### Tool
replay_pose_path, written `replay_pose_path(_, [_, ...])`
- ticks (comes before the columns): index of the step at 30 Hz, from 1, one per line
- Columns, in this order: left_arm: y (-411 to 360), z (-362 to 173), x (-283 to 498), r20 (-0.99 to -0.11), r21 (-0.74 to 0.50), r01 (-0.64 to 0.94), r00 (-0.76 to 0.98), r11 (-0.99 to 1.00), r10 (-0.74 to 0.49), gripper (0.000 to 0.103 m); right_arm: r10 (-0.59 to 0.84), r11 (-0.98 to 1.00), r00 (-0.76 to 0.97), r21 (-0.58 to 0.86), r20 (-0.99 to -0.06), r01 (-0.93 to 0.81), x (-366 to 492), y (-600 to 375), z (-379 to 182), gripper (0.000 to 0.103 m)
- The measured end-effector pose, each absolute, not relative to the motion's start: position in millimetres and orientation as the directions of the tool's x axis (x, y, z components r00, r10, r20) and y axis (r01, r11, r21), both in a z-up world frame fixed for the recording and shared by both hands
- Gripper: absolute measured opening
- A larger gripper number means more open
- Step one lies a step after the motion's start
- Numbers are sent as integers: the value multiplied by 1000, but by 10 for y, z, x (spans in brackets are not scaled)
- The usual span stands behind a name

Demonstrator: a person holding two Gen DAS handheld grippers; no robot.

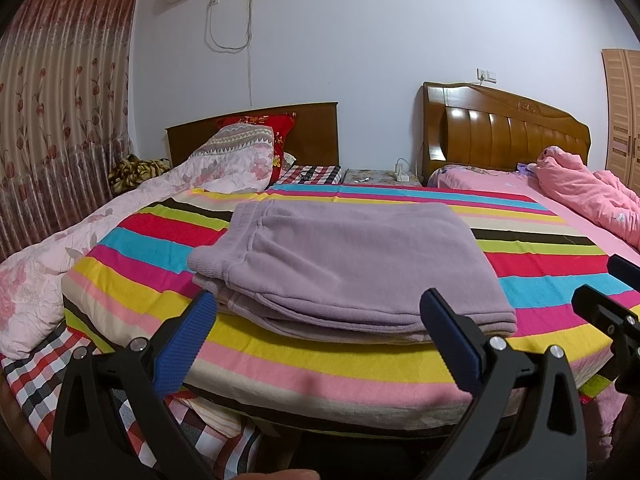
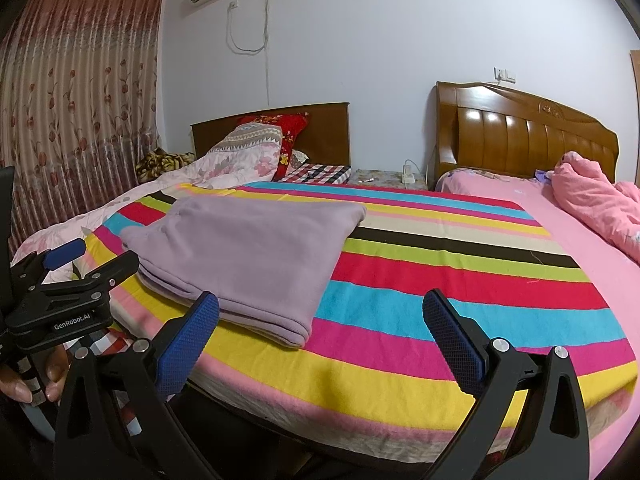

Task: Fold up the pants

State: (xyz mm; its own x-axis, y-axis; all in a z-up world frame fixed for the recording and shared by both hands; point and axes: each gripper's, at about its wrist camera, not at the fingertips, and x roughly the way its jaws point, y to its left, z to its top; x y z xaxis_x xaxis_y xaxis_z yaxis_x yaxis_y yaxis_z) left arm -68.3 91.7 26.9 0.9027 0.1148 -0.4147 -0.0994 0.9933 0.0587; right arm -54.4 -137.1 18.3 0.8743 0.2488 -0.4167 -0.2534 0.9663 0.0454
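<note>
The lilac fleece pants [image 1: 344, 264] lie folded in a flat stack on the striped blanket [image 1: 360, 360], waistband at the left. My left gripper [image 1: 320, 308] is open and empty, held just in front of the stack's near edge. My right gripper [image 2: 320, 312] is open and empty, near the blanket's front edge, to the right of the pants [image 2: 248, 256]. The left gripper also shows at the left of the right wrist view [image 2: 76, 260], and the right gripper's fingers [image 1: 608, 304] show at the right edge of the left wrist view.
A floral quilt [image 1: 80, 240] lies left of the blanket. A pink bed [image 2: 580, 240] with a bunched pink quilt [image 2: 600, 204] stands at the right. Two wooden headboards [image 1: 508, 128], a nightstand [image 1: 384, 178] and a curtain [image 1: 60, 120] are behind.
</note>
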Motion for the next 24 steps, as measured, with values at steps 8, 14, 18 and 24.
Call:
replay_pose_path(8, [920, 270, -682, -415, 59, -99, 902, 993, 115, 102, 248, 967, 874, 47, -417, -252, -549, -1364, 179, 99])
replay_pose_path(14, [926, 272, -680, -415, 59, -98, 903, 993, 113, 102, 249, 966, 874, 46, -417, -253, -544, -1372, 183, 99])
replay_pose_path(18, [928, 259, -700, -414, 51, -95, 904, 994, 108, 102, 249, 966, 874, 48, -418, -253, -545, -1370, 185, 99])
replay_pose_path(24, [940, 256, -695, -412, 44, -95, 905, 995, 105, 102, 249, 966, 874, 47, -418, -253, -541, -1378, 188, 99])
